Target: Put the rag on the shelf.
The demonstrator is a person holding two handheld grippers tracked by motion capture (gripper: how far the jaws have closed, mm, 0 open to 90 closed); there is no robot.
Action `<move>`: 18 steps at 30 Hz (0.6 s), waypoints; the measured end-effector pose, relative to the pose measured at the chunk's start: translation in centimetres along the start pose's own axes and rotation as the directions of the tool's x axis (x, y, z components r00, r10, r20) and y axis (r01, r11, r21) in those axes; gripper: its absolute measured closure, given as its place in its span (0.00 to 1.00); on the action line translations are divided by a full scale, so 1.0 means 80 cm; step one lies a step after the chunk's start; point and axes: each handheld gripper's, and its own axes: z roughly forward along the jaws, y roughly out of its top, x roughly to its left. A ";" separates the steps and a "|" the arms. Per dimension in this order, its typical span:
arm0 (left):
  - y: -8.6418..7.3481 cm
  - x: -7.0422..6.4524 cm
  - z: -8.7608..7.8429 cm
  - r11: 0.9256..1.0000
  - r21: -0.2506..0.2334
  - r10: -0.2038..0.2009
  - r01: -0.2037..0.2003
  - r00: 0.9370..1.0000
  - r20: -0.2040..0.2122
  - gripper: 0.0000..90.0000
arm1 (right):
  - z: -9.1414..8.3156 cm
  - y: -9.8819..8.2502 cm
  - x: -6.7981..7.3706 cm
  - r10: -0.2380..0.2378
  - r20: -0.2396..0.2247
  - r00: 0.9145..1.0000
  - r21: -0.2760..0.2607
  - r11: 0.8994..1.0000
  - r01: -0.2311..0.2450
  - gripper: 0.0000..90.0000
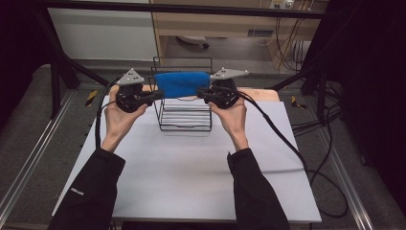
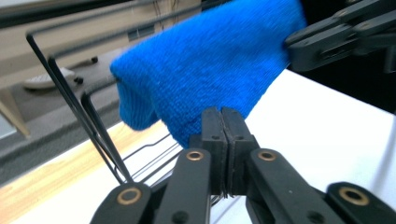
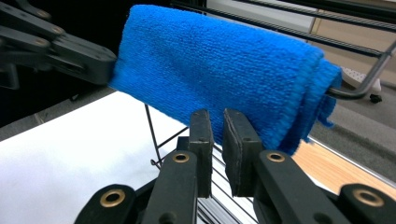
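A folded blue towel (image 1: 182,84) hangs over the top bar of a black wire rack (image 1: 186,127) at the far middle of the white table. My left gripper (image 1: 155,97) reaches in level from the left, its tips at the towel's left end. My right gripper (image 1: 200,93) does the same at the right end. In the left gripper view the pads (image 2: 212,130) press flat together just in front of the towel's (image 2: 205,65) lower edge, with no cloth showing between them. In the right gripper view my right gripper (image 3: 218,121) keeps only a thin slit, bare of cloth, below the towel (image 3: 210,65).
The white table top (image 1: 191,182) stretches toward the person, whose black sleeves come in from the bottom. A wooden strip (image 1: 268,95) runs behind the rack. Cables (image 1: 287,143) trail off the right side. Black frame posts (image 1: 57,81) stand at the back corners.
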 end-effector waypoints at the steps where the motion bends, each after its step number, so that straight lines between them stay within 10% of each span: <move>1: -0.001 0.000 0.004 1.000 0.006 0.004 -0.004 1.000 -0.011 1.00 | 0.001 0.000 0.000 0.001 0.000 1.000 -0.001 1.000 -0.001 0.91; 10: -0.008 0.007 0.016 1.000 -0.003 -0.022 0.022 0.999 -0.032 0.99 | 0.003 -0.001 0.002 -0.005 -0.005 1.000 -0.014 1.000 0.005 0.84; 18: -0.015 0.004 -0.015 1.000 -0.013 -0.028 0.028 0.999 -0.016 0.78 | -0.034 0.005 0.006 -0.009 -0.023 1.000 -0.052 0.999 0.008 0.64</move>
